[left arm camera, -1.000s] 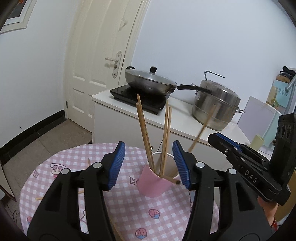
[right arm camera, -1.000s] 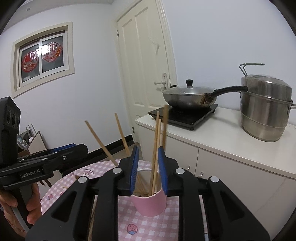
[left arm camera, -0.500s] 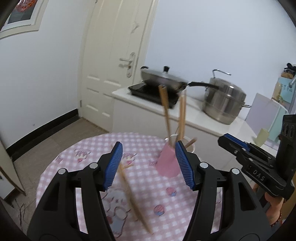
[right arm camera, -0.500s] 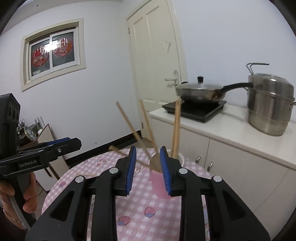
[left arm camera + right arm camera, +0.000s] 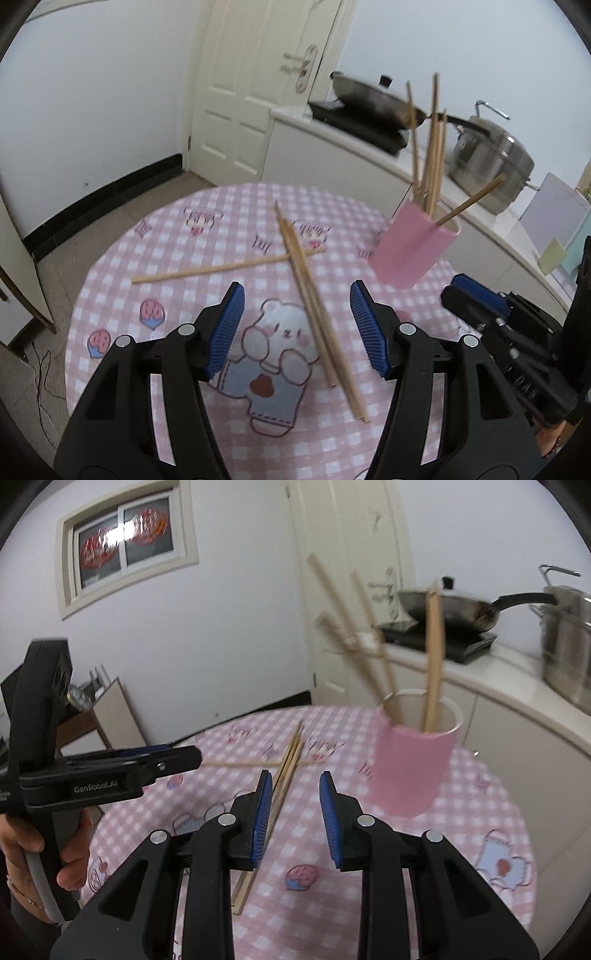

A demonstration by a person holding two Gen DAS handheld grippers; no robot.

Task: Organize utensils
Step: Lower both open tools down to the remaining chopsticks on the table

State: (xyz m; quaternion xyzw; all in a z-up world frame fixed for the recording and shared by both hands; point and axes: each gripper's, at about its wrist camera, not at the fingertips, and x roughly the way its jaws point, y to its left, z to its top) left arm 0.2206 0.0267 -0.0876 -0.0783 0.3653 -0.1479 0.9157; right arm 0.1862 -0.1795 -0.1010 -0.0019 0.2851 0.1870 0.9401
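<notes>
Left wrist view shows us the left claw point(image 5: 295, 328) spread wide and empty, the loose chopstick pair point(image 5: 317, 325) lying on the worktop point(image 5: 177, 266) between its jaws, long axis running away from us. We judge this claw nearer. Our right claw point(image 5: 295, 812) stands narrow, holding nothing, beside that pair; the pink cup point(image 5: 410, 768) of chopsticks sits ahead to its right.

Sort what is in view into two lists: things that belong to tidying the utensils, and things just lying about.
Job:
pink cup
chopsticks in the cup
loose chopsticks on the table
left gripper
right gripper

Lying about:
wok
steel pot
hob
</notes>
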